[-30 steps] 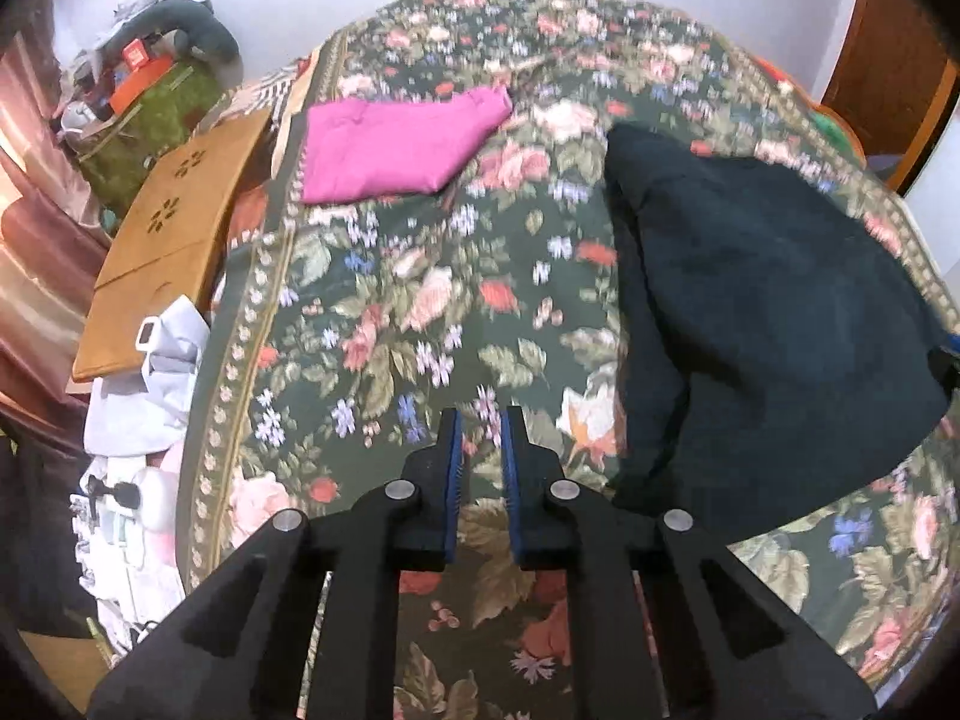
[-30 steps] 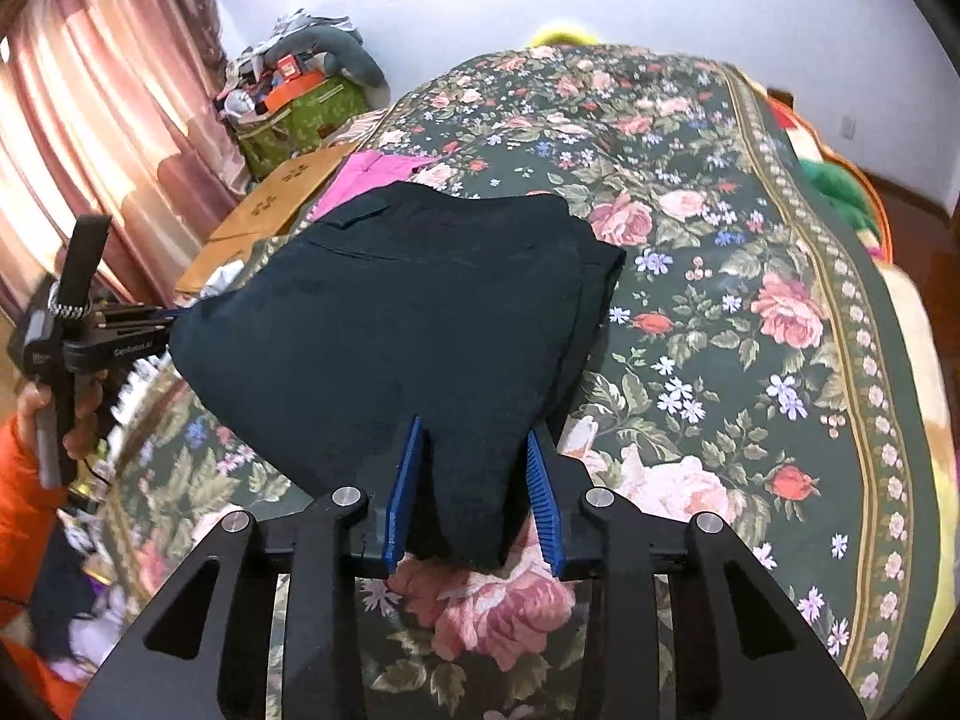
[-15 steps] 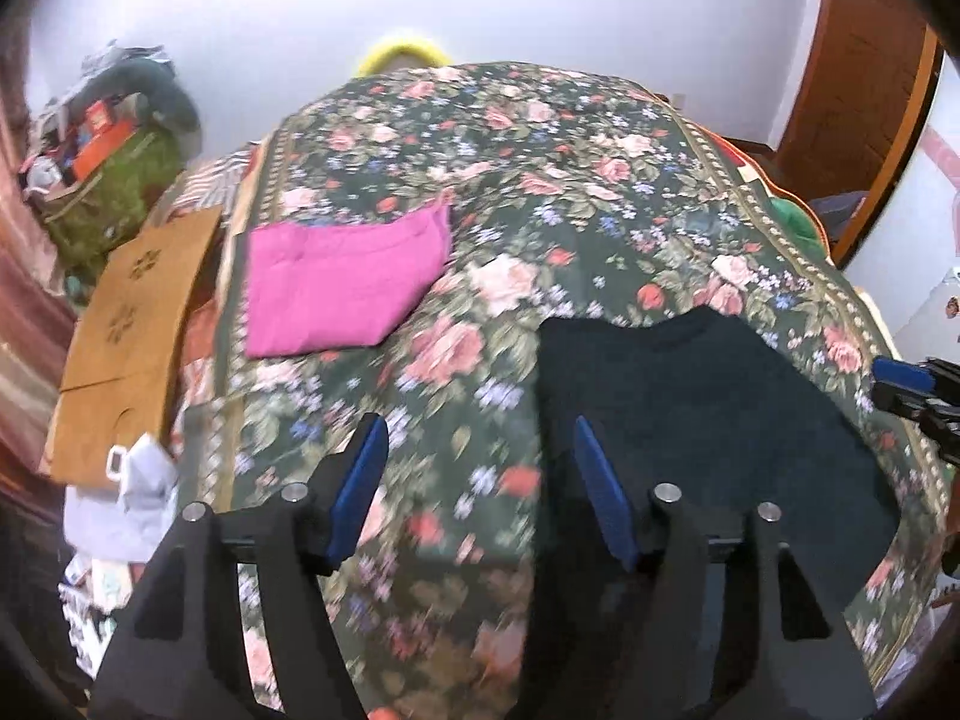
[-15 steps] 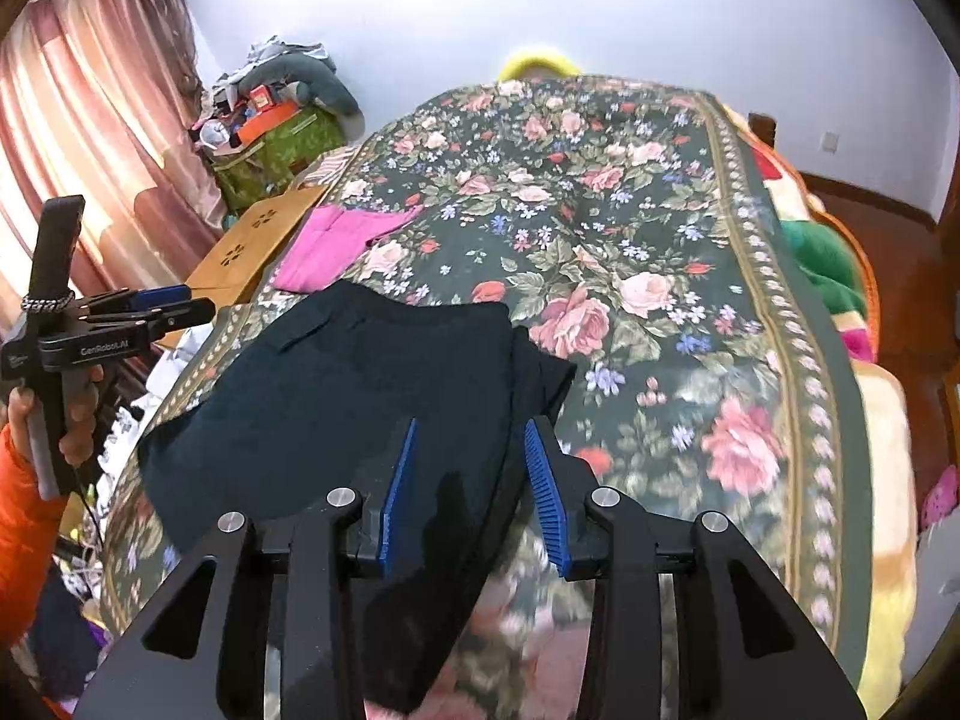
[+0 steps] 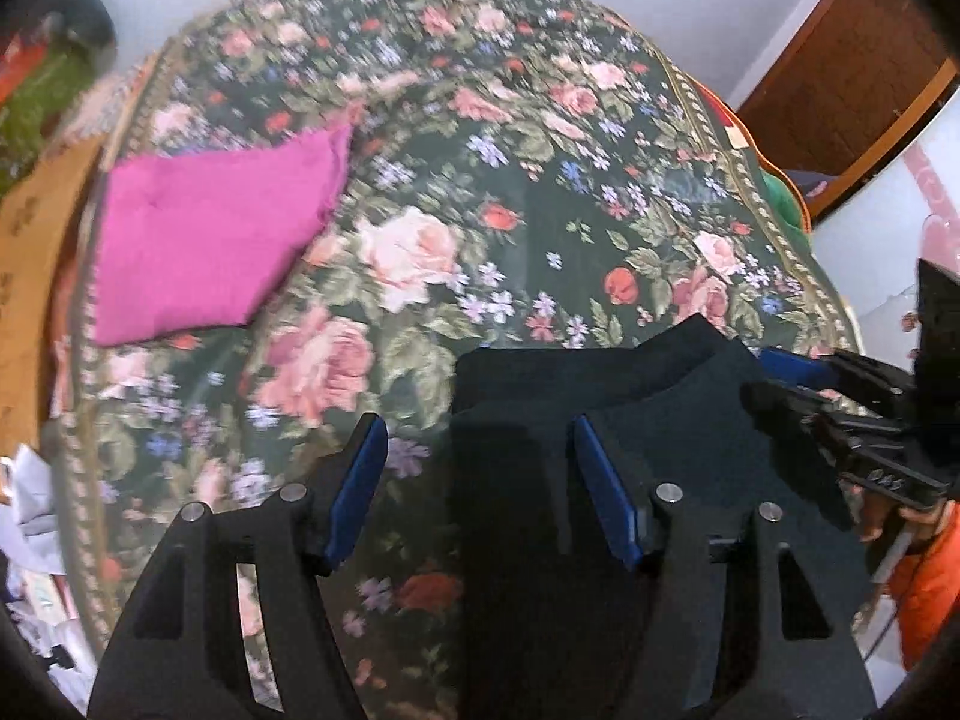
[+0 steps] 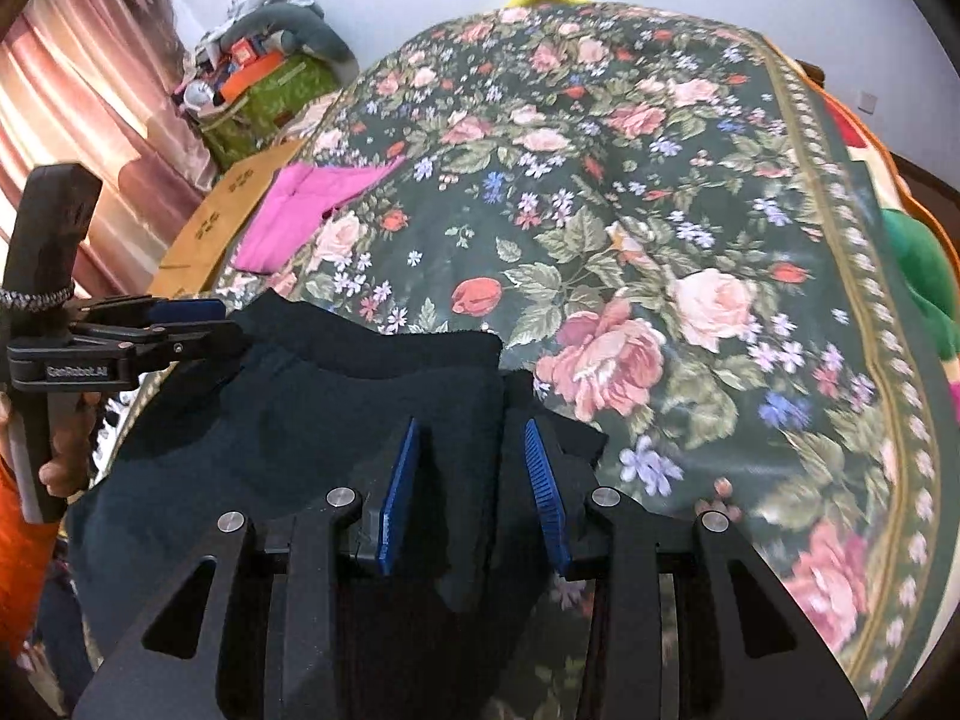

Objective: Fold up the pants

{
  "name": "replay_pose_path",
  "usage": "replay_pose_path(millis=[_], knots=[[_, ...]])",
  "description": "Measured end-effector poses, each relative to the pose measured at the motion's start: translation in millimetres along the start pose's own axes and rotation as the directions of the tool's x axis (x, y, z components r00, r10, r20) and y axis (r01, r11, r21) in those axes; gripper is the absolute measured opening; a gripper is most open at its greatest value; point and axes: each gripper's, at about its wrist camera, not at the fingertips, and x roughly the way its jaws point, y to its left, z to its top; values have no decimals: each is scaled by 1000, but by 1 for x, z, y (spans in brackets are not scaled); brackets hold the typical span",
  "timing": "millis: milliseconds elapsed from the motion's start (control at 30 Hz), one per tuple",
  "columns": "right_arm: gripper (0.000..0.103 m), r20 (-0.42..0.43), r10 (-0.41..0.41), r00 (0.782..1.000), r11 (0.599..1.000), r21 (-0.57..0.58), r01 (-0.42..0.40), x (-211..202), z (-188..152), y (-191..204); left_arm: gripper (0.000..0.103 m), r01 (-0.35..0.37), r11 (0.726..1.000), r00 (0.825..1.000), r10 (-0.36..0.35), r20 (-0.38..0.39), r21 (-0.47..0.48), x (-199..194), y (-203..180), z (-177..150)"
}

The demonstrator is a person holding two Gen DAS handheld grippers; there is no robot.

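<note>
Lying dark and bunched on the near edge of the floral bedspread [image 5: 528, 192], the pants [image 5: 600, 396] spread beneath both tongs. The left gripper [image 5: 477, 480] has just been opening; its jaws stand apart over the cloth's left edge, pads pressing nothing. The right gripper [image 6: 474, 480] holds its jaws partly apart around a raised fold; whether they pinch it I cannot tell. Beyond the left tongs lies a folded magenta cloth [image 5: 210, 246]; farther left, a green bag [image 6: 276, 96] stuffed with clutter.
</note>
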Motion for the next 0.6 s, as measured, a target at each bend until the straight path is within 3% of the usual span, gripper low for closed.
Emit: replay_pose_path(millis=[133,200,267,367,500,600], knots=[[33,5,8,1000,999,-31,-8,7,2,3,64,36,999,998,-35,-43,18,13,-4,4],[28,7,12,1000,999,-49,-12,8,1,6,57,45,998,998,-42,-51,51,16,-12,4],[18,22,-6,1000,996,-86,8,6,-1,10,41,3,996,1000,0,-27,93,14,-20,3],[10,61,-13,998,994,-110,19,0,-3,13,35,-50,985,998,43,47,165,4,-33,2],[9,134,-60,989,987,-139,78,-13,-7,21,34,-129,966,988,107,107,224,-1,-44,-1],[9,129,-96,987,984,-135,113,-9,-10,21,35,-160,957,984,136,112,241,4,-46,-1]])
